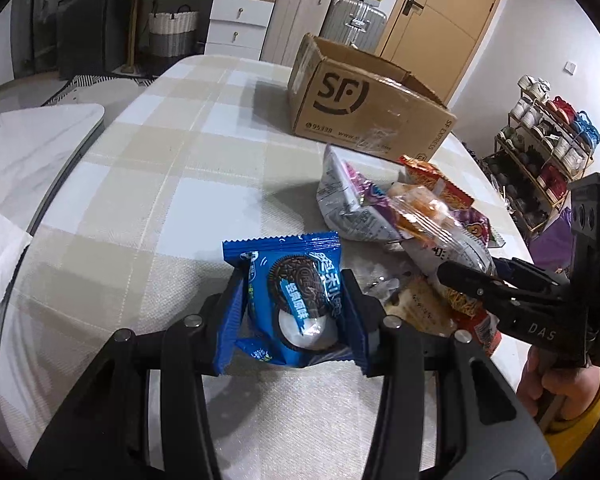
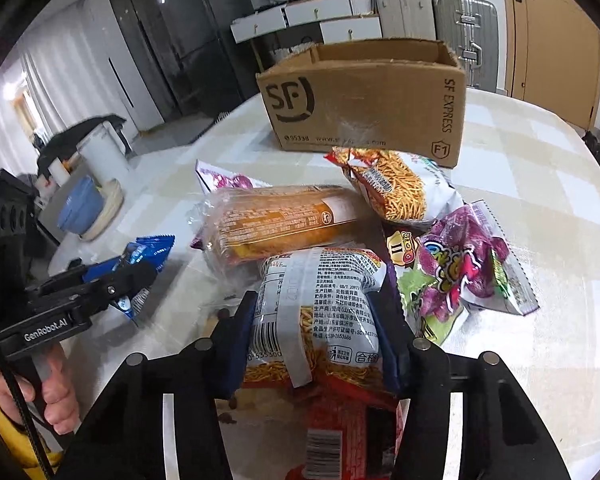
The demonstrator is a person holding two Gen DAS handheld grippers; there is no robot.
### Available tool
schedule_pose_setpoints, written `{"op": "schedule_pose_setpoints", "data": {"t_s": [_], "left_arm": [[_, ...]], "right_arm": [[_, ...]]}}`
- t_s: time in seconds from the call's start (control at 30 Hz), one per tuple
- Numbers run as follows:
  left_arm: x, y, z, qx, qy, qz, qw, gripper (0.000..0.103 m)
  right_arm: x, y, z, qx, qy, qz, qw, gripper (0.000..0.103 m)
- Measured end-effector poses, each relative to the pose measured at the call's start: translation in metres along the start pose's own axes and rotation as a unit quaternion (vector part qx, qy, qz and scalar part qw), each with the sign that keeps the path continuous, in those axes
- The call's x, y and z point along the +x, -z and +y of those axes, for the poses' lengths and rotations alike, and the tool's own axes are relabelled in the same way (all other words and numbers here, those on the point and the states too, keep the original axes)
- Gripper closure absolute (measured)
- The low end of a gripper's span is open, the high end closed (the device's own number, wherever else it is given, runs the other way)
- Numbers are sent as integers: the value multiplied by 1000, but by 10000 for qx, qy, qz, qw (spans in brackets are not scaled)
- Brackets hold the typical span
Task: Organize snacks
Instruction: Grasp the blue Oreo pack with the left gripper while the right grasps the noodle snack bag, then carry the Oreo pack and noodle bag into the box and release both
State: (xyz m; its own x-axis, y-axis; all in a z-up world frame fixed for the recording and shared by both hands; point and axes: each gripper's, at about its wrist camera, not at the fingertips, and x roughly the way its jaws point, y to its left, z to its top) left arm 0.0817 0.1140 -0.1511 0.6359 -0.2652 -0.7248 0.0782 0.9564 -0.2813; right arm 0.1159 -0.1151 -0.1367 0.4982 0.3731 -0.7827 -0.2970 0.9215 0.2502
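Snacks, assorted, loose on a checked tablecloth (image 2: pixel 520 168); destination presumably the open cardboard box (image 2: pixel 364 96) beyond both tools. Item one: blue cookie packet (image 1: pixel 296 300), pinched between the jaws of our left gripper (image 1: pixel 296 280), its side seams folded back against the pads. Item two: noodle-snack bag (image 2: pixel 320 312), lying between the blue pads of our right gripper (image 2: pixel 316 316), which press its sides in. Ahead of that tool: an orange wrapped cake (image 2: pixel 276 224), a second noodle bag (image 2: pixel 396 188), and to the right a purple packet (image 2: pixel 464 268). Risks, in our judgement: the puffy bag may slip from a grip on air-filled film, squeezing harder may crush its contents, and lifting may drag the cake resting against it.
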Motion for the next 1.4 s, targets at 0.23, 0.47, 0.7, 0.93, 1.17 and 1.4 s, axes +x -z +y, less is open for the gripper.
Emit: {"op": "schedule_pose_setpoints", "data": {"t_s": [0.23,0.47,0.7,0.93,1.17,1.4], "left_arm": [[-25,-1,-16,155,-40,-200,9997,61],[-52,-4,-40,383,12,-398,9985,61],[-86,-5,-65,605,102,-650,9960,61],[-108,-7,-79,706,158,-768,9944,61],[-123,-16,-89,852,220,-865,9924,61],[-126,-44,-90,849,341,-906,9917,61]], "right_arm": [[-47,4,-8,301,-281,-503,9979,51],[-108,2,-4,386,-538,-1219,9903,51],[-149,9,-1,447,-551,-1600,9846,51],[-167,14,-7,575,-582,-1756,9810,51],[-175,10,-7,575,-670,-1879,9782,50],[-182,-15,-5,402,-781,-1976,9763,50]]}}
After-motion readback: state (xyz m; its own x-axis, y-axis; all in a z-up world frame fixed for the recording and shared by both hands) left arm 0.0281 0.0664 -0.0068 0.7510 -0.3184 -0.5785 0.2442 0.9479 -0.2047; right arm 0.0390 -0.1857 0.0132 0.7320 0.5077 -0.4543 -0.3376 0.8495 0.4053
